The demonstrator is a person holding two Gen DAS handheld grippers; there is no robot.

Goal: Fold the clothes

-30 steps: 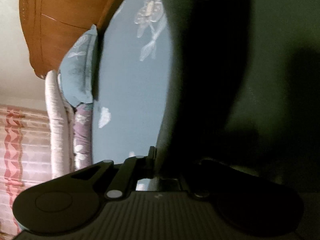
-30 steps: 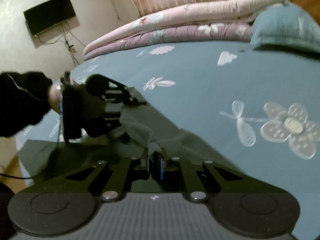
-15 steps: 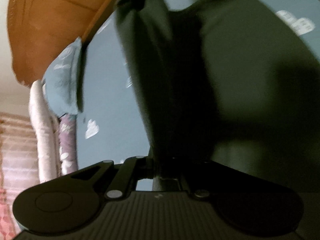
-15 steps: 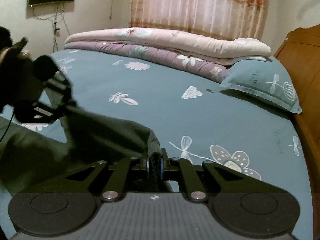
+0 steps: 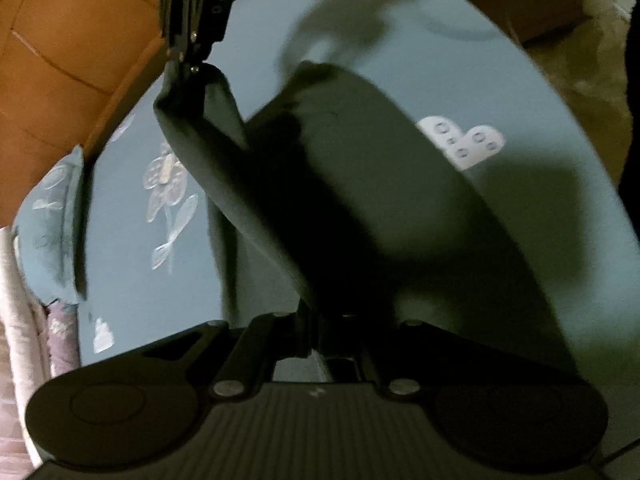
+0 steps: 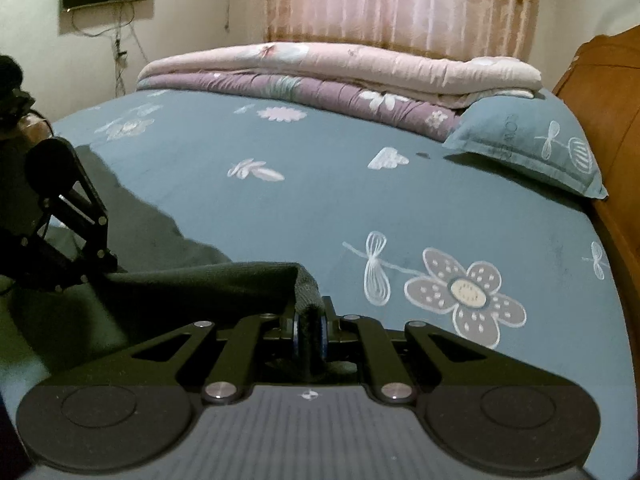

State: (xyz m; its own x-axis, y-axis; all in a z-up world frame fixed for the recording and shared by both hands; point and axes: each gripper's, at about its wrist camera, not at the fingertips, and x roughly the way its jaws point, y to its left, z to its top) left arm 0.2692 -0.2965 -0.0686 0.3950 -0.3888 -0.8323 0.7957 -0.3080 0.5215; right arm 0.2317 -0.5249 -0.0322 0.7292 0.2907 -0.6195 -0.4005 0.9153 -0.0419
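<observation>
My right tool [image 6: 310, 334] has its two fingers pressed together on a ribbed edge of the dark garment [image 6: 208, 284], which bunches up just in front of the pads. From there the cloth runs off to my left, stretched in a band above the bed sheet [image 6: 340, 208], to my left tool [image 6: 92, 264], which grips the other end. In the left wrist view my left tool [image 5: 332, 320] is closed on the same garment [image 5: 360, 184]; the fabric fans upward from its tips, and the right tool [image 5: 192, 60] pinches the far corner up ahead, a little to the left. Part of the garment lies on the sheet under and left of the held band. Ahead of my right tool the blue sheet shows printed flowers, one large flower [image 6: 466, 290] just to the right of the tips. Farther ahead right sits a blue pillow [image 6: 532, 148], beside a wooden headboard [image 6: 608, 92], and folded quilts [image 6: 340, 76] are stacked straight ahead, below a pink curtain [image 6: 400, 0]
</observation>
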